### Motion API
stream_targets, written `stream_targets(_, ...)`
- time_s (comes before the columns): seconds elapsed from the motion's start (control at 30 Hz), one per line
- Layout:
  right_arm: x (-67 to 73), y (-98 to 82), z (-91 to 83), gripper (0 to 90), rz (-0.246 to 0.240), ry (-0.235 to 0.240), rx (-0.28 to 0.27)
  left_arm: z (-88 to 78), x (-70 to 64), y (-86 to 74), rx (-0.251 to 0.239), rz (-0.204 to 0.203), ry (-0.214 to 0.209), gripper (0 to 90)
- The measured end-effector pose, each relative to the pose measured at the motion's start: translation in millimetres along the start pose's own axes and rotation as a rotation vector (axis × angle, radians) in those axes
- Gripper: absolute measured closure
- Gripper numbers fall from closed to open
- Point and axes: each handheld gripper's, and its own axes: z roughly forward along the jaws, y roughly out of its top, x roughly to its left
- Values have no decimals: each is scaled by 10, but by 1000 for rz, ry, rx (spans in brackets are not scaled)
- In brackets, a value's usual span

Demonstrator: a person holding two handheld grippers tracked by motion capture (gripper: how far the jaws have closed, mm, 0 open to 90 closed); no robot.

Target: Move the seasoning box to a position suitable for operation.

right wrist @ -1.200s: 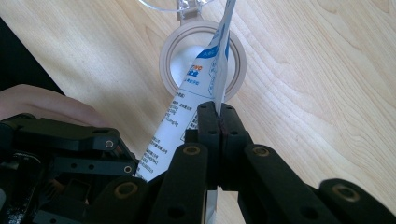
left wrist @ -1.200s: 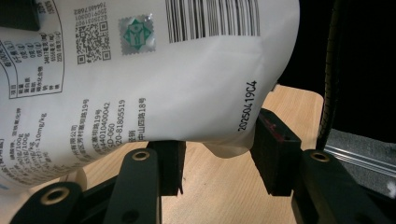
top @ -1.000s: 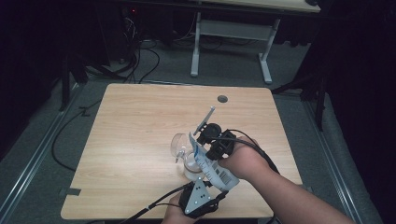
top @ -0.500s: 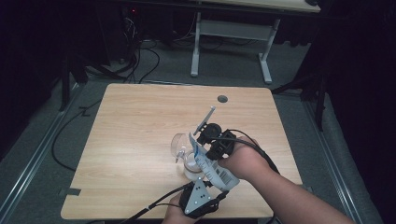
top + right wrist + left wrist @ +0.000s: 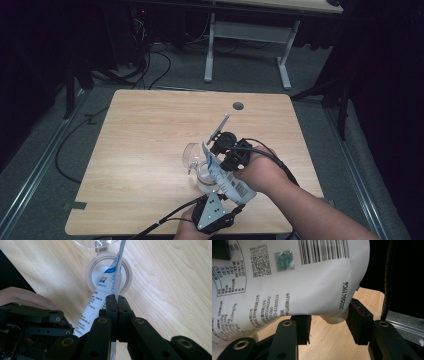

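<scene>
A white pouch with blue print and a barcode leans over a small clear jar near the table's front edge. Its upper end dips into the jar's round white mouth, and the jar's clear lid hangs flipped open behind. My right gripper is shut on the pouch's thin upper edge, jaws pressed together. My left gripper comes in from the front edge, shut on the pouch's bulging bottom, which sits between its pads.
The wooden table has a round cable hole near its far edge. A second desk's white frame stands beyond, with cables lying on the grey floor. A person's forearm enters from the lower right.
</scene>
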Motion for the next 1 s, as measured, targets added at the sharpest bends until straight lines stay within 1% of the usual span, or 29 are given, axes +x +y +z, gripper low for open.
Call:
stream_targets(0.1, 0, 3, -1, 900, 8, 1, -1, 2, 4, 3, -1, 0, 0, 577)
stream_targets(1.0, -23, 21, 13, 900, 4, 2, -5, 9, 22, 12, 0, 2, 0, 578)
